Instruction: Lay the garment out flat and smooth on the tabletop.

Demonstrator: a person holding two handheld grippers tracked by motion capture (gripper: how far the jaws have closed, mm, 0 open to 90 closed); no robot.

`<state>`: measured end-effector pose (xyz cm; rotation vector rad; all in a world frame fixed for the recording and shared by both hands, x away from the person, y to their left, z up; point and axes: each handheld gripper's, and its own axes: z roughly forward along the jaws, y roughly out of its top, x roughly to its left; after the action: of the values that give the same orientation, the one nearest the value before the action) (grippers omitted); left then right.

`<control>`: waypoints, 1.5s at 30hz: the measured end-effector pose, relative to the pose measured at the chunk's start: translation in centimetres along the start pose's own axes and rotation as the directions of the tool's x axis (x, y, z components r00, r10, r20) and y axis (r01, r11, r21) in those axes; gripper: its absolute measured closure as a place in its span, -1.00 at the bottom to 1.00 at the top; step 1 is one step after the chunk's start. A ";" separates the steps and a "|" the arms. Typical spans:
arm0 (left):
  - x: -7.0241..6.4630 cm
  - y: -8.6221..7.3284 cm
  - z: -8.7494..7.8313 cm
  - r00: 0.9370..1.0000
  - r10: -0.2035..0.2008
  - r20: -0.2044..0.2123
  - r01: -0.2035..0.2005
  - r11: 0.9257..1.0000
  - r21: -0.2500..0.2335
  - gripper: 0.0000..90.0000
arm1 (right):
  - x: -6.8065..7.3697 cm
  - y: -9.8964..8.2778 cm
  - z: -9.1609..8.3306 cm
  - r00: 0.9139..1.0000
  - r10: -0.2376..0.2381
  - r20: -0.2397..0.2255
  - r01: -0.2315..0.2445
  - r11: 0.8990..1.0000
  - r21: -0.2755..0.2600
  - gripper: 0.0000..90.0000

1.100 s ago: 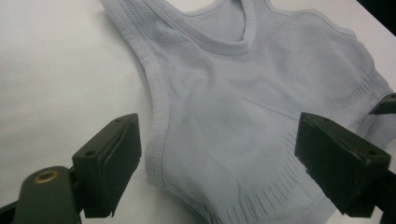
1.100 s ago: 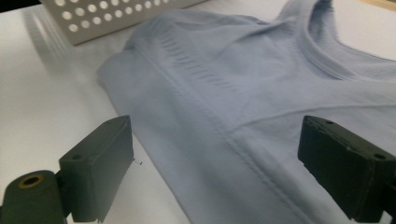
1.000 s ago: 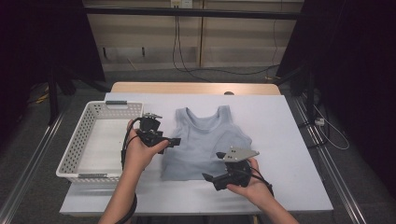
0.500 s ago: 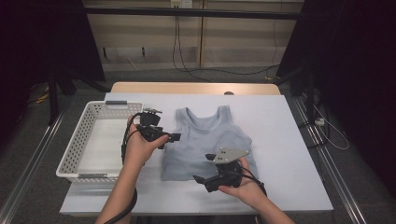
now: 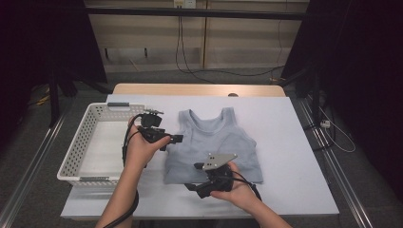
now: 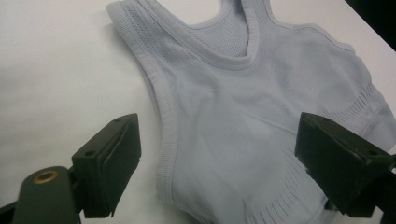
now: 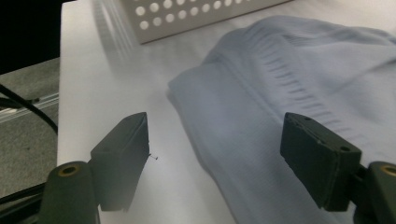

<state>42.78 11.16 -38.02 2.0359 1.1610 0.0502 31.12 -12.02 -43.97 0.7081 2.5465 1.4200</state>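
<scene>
A pale blue-grey tank top [image 5: 214, 142] lies flat on the white table, neck toward the far side. My left gripper [image 5: 177, 138] hovers over the top's left edge, open. In the left gripper view the armhole and side seam of the tank top [image 6: 243, 116] lie between and below the wide jaws of the left gripper [image 6: 219, 126]. My right gripper [image 5: 192, 187] is low at the hem's left corner. Its jaws have just been closing but stand open, not touching cloth. In the right gripper view the hem corner of the tank top [image 7: 289, 93] sits between the jaws of the right gripper [image 7: 217, 122].
A white perforated basket [image 5: 76, 156] stands at the table's left, with nothing in it, and its wall [image 7: 187, 14] is close ahead of the right gripper. Bare white table [image 5: 294, 142] lies right of the top. Metal rails run along both table sides.
My right gripper has slid left along the top's bottom hem toward its left corner, and its jaws stand narrower. The left gripper has kept still.
</scene>
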 end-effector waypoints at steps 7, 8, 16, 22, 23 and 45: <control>0.3 -0.3 -0.6 1.000 -0.012 -0.009 0.012 1.000 -0.010 -0.67 | 0.9 0.6 2.0 0.999 -0.051 -0.018 0.051 0.998 0.043 -0.44; 0.3 -0.3 -0.6 1.000 -0.010 -0.010 0.010 1.000 -0.006 -0.67 | 0.9 0.5 2.3 0.999 -0.048 -0.021 0.049 0.997 0.052 -0.42; 0.6 -0.1 -1.1 1.000 -0.012 -0.013 0.012 1.000 -0.012 -0.67 | 0.0 0.4 3.7 0.998 -0.053 0.038 0.050 0.996 0.078 -0.34; 0.8 -0.2 -1.1 1.000 -0.012 -0.017 0.012 1.000 -0.006 -0.67 | -0.8 0.3 4.0 1.000 -0.012 0.024 0.010 0.996 0.091 -0.28; 0.8 -0.2 -1.0 1.000 -0.016 -0.018 0.016 1.000 -0.006 -0.67 | -0.8 0.3 4.0 1.000 -0.015 0.024 0.013 0.996 0.092 -0.30; 1.0 -0.1 -0.4 1.000 -0.015 -0.016 0.015 1.000 -0.025 -0.67 | -0.3 0.4 4.4 0.993 -0.075 0.088 0.062 0.988 0.140 0.30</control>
<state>43.13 12.20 -38.18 2.0087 1.1800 0.0736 33.07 -8.61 -46.04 0.6823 2.5881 1.1723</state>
